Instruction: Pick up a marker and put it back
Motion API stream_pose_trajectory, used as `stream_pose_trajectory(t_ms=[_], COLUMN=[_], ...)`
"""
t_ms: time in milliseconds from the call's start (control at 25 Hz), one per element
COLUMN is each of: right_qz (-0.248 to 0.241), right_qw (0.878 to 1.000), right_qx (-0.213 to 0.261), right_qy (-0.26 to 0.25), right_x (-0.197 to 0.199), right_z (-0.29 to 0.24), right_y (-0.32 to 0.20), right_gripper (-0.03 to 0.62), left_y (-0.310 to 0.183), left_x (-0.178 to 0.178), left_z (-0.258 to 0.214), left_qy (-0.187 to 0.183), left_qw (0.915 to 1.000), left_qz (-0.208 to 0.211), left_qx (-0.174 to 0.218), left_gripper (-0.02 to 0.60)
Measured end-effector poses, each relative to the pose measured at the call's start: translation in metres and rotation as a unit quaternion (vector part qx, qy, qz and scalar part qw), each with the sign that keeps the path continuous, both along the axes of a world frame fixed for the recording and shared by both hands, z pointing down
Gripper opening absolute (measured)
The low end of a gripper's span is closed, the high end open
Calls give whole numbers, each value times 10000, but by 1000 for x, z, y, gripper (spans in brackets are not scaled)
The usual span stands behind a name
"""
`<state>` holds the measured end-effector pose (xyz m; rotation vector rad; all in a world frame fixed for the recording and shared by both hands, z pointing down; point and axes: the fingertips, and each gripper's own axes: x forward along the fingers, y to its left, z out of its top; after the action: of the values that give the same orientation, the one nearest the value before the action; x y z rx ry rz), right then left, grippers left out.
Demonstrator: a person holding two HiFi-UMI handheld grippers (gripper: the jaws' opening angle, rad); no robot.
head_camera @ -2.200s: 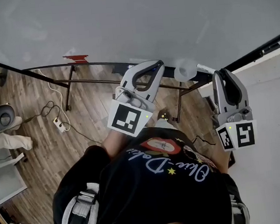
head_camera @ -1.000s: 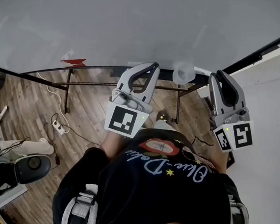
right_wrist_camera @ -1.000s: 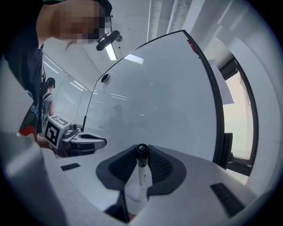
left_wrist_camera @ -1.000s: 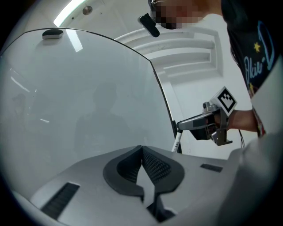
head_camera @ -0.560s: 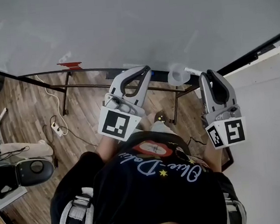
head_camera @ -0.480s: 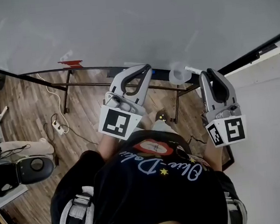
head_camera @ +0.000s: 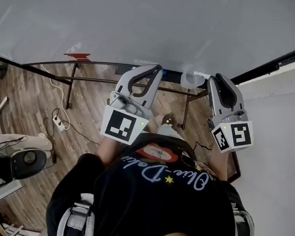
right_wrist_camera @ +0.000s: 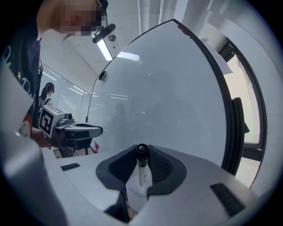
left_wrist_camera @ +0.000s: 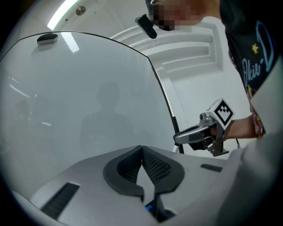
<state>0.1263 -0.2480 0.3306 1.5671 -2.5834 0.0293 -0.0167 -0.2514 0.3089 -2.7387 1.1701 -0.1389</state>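
A marker [right_wrist_camera: 141, 165] with a white barrel and black cap stands upright between the pads of my right gripper [right_wrist_camera: 141, 153], which is shut on it. Its lower end hangs just over a white cup [right_wrist_camera: 135, 189]. In the head view the cup [head_camera: 188, 80] sits at the whiteboard's lower edge, and the right gripper [head_camera: 217, 79] holds the marker [head_camera: 201, 74] beside it. My left gripper [left_wrist_camera: 141, 149] is shut with nothing in it, level before the board. It shows left of the cup in the head view [head_camera: 155, 70].
The whiteboard [head_camera: 153, 21] fills the space ahead, with a black frame and a red object [head_camera: 79, 56] on its lower edge. A white wall [head_camera: 281, 159] is at the right. A cable and power strip [head_camera: 60, 129] lie on the wooden floor at left.
My right gripper has sunk a little with the marker still in it. The left gripper has stayed where it was.
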Motion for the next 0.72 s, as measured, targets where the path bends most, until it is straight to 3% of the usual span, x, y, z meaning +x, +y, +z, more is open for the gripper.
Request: stream_pose_trajectory(t_ms=[720], right_qz=[-139], right_qw=[9991], right_qx=[-382], right_qy=[125], right_x=[-5], right_z=[43], right_y=[-15], right_gripper=[72], left_y=[1], left_x=[-3], left_z=[6], left_qy=[-50], left_qw=[9996], left_qz=[-245], left_qx=[-130], left_gripper=[3])
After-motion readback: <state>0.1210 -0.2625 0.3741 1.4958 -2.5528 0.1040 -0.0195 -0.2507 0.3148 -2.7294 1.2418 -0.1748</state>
